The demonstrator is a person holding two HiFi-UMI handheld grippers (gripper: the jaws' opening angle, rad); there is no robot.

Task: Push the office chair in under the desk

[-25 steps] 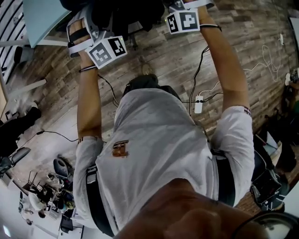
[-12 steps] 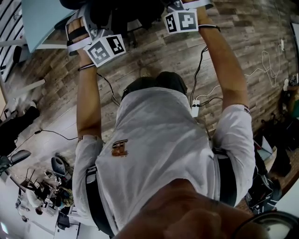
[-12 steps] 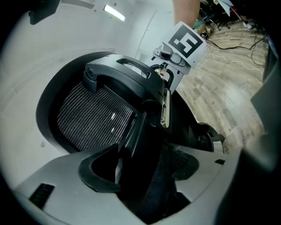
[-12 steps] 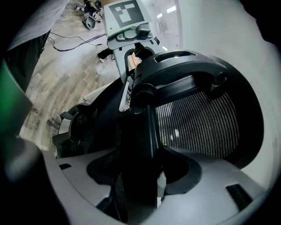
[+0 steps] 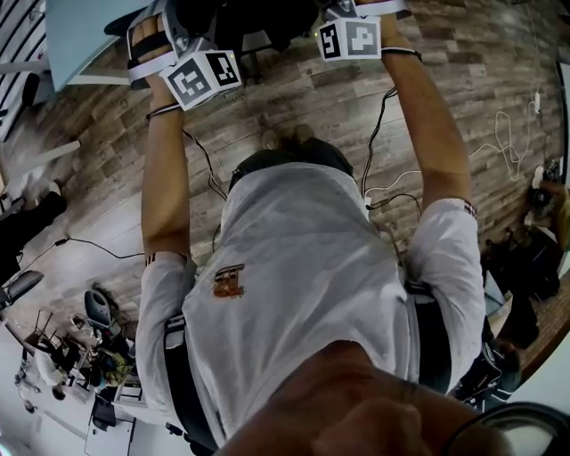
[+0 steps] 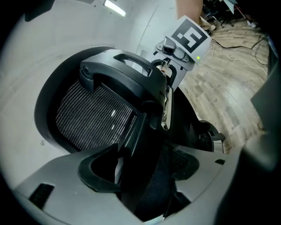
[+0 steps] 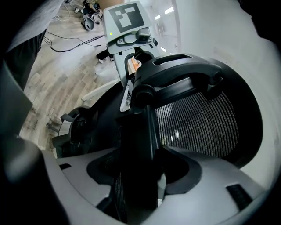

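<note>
The black office chair (image 5: 240, 22) sits at the top edge of the head view, next to the pale desk top (image 5: 80, 36) at the upper left. Both of my arms reach out to it. My left gripper (image 6: 140, 176) is shut on the dark upright frame of the chair's back, beside the mesh panel (image 6: 92, 114). My right gripper (image 7: 138, 176) is shut on the same back frame from the other side, with the mesh (image 7: 197, 123) and the headrest bar above it. Each gripper view shows the other gripper's marker cube (image 6: 189, 37) (image 7: 125, 15). The chair's seat and base are mostly hidden.
The floor is wood plank (image 5: 463, 71) with black and white cables (image 5: 383, 125) running across it. Dark bags and gear (image 5: 525, 267) lie at the right, a black object (image 5: 27, 223) at the left, and cluttered equipment (image 5: 89, 356) at the lower left.
The floor has slid back under me: the white power strip that lay by my right arm is now hidden behind my body. Both grippers keep their hold on the chair back.
</note>
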